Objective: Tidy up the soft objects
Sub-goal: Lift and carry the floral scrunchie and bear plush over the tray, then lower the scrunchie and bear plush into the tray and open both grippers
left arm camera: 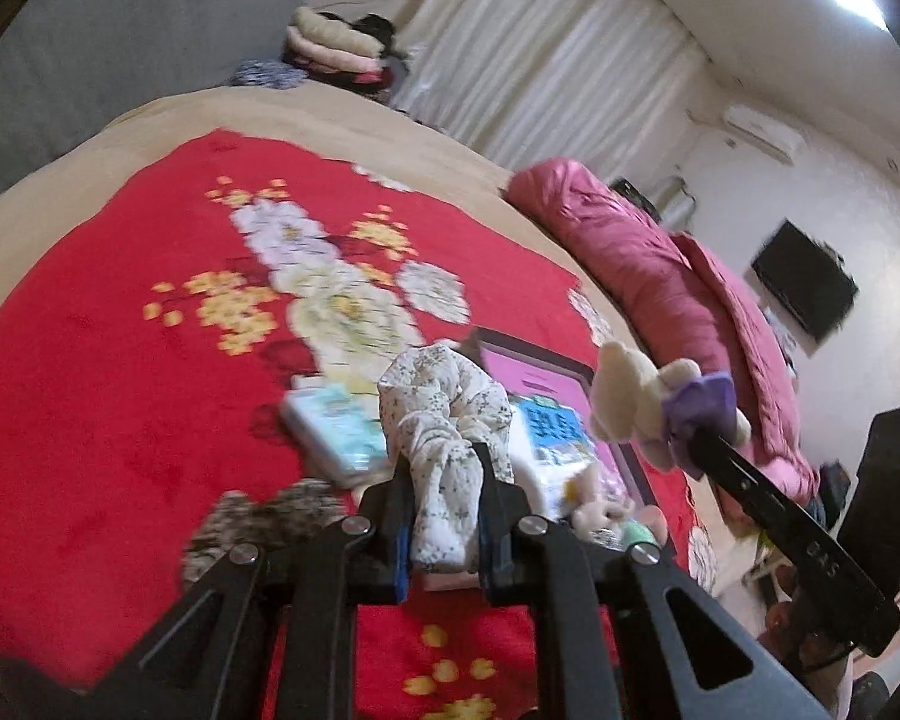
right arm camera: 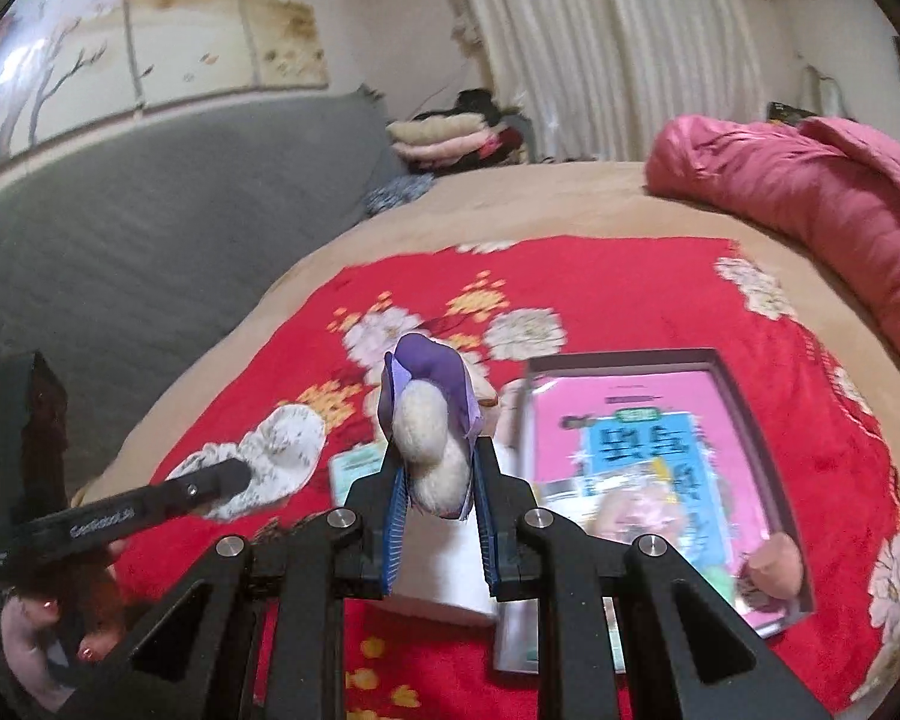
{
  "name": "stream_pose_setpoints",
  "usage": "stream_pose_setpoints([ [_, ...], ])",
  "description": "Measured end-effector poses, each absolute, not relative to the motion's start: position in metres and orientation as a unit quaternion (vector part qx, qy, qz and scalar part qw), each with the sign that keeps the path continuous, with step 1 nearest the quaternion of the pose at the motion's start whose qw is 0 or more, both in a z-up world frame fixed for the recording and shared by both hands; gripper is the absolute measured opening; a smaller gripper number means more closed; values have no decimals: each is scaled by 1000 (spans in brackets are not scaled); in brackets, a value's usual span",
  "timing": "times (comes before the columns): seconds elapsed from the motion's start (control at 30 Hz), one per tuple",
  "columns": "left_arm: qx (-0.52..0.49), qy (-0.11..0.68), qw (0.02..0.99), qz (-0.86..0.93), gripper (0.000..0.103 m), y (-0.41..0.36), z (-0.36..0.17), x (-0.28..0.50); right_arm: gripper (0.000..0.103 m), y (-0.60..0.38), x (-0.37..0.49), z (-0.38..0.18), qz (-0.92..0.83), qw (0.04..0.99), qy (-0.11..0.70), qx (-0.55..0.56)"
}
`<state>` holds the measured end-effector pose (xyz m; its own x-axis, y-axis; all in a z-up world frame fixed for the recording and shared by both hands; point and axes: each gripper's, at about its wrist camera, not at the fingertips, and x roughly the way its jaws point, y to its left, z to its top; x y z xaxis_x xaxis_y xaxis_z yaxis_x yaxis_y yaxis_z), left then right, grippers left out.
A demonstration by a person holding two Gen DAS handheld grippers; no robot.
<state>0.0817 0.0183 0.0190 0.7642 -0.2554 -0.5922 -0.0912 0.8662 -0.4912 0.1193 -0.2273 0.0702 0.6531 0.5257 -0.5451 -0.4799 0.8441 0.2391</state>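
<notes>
2 soft things are up in the air at once, both lifted clear of the red floral blanket (left arm camera: 102,396). The left gripper (left arm camera: 441,480) has its fingers clenched on a cream flower-print scrunchie (left arm camera: 444,414), pinched low so the loop stands above the tips. The right gripper (right arm camera: 435,474) is clamped around a small beige plush bear (right arm camera: 432,450) in a purple dress, squeezed at the body, probably so it cannot swing. Each seems held high for carrying toward the box.

That dark-rimmed box (right arm camera: 750,414) lies on the blanket just right of the bear, with a pink-and-blue printed sheet inside; its big characters are too blurred to read. Another plush (right arm camera: 774,564) sits at the box's near right corner. A small pale tissue pack (left arm camera: 336,432) lies on the blanket left of the box, print unreadable.

The left gripper's arm carries white lettering, possibly "GenRobot.AI", though I can't be sure. Beyond the box, a pink quilt (right arm camera: 822,192) is bunched along the bed's far edge.
</notes>
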Motion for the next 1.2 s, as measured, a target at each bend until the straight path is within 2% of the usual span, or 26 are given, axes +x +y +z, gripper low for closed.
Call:
stream_pose_setpoints([
  [0.53,-151,369,912,-96,16,-96,43,125,21,-344,126,50,175,937,290,82],
  [0.97,-98,441,887,-97,16,-150,-7,184,21,-374,133,28,150,937,294,112],
  [1.2,-95,469,871,-112,16,-166,-31,190,21,-385,139,16,138,934,307,117],
])
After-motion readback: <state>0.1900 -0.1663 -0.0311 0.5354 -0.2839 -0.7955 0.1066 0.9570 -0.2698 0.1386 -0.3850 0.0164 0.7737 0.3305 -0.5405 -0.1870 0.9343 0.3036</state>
